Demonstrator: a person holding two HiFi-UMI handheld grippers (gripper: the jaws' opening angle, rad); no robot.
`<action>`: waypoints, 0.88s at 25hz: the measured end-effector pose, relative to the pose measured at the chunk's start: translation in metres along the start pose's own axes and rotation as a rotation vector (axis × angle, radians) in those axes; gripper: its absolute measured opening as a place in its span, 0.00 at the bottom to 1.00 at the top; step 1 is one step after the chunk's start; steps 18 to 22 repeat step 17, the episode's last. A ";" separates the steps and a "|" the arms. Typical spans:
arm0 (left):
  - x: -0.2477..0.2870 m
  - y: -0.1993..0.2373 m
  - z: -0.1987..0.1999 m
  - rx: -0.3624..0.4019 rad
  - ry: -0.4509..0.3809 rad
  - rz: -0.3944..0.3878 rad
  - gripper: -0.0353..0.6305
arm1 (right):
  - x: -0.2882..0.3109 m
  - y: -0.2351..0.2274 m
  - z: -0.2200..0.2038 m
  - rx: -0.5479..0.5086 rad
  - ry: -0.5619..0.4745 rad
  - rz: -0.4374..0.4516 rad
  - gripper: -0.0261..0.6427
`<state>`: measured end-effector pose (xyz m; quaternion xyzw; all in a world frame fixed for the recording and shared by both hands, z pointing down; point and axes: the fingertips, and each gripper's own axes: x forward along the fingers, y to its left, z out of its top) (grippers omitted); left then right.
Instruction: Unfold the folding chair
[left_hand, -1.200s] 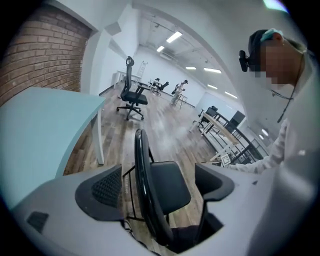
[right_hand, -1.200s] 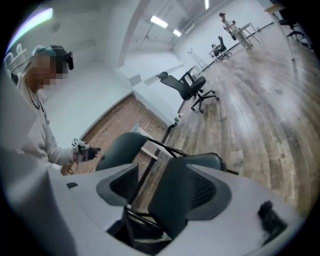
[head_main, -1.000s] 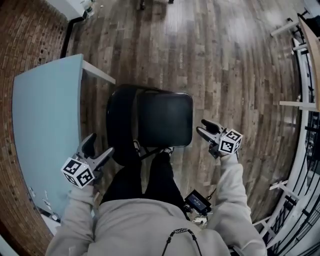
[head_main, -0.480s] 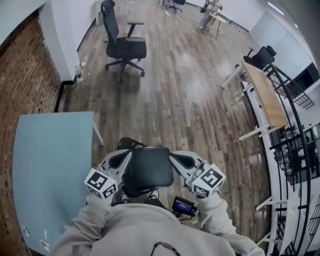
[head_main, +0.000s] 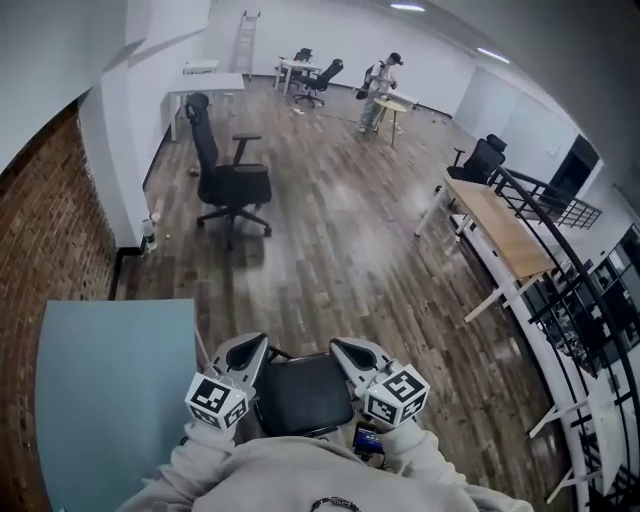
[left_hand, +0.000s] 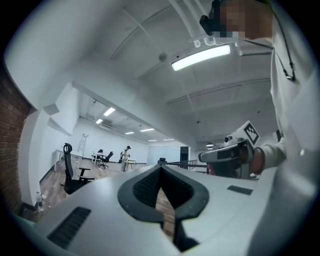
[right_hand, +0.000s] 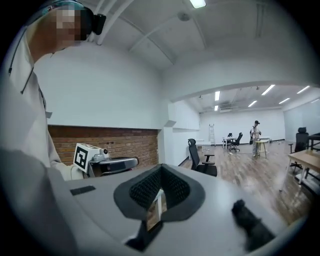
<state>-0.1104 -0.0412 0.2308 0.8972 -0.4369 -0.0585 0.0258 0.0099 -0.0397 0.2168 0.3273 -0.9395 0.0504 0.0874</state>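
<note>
The black folding chair (head_main: 300, 395) stands on the wood floor right below me, its seat flat, seen from above between my two raised hands. My left gripper (head_main: 243, 353) is held up at the seat's left, shut, with nothing in it. At the seat's right my right gripper (head_main: 349, 352) is likewise shut and empty. In the left gripper view the left gripper's (left_hand: 161, 199) dark pads meet, and the right gripper (left_hand: 231, 153) shows beyond them. In the right gripper view the right gripper's (right_hand: 156, 205) pads meet too, with the left gripper (right_hand: 107, 164) off to the left. Neither gripper touches the chair.
A light blue table (head_main: 110, 385) stands at my left against a brick wall (head_main: 50, 220). A black office chair (head_main: 225, 175) is ahead on the floor. A wooden desk (head_main: 505, 235) and a black railing (head_main: 590, 330) line the right. A person (head_main: 380, 90) stands far back.
Both grippers rose from beside the chair's seat to chest height and their jaws went from open to shut. The head view lifted from the floor to the room.
</note>
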 end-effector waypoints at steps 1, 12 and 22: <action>-0.002 -0.005 -0.001 0.003 0.007 -0.013 0.06 | -0.005 0.000 0.000 0.005 0.000 -0.007 0.05; -0.034 -0.014 -0.028 -0.053 0.053 -0.032 0.06 | -0.039 0.005 -0.004 0.018 0.004 -0.050 0.05; -0.031 -0.023 -0.046 -0.055 0.069 -0.052 0.06 | -0.040 -0.001 -0.003 -0.023 -0.005 -0.076 0.05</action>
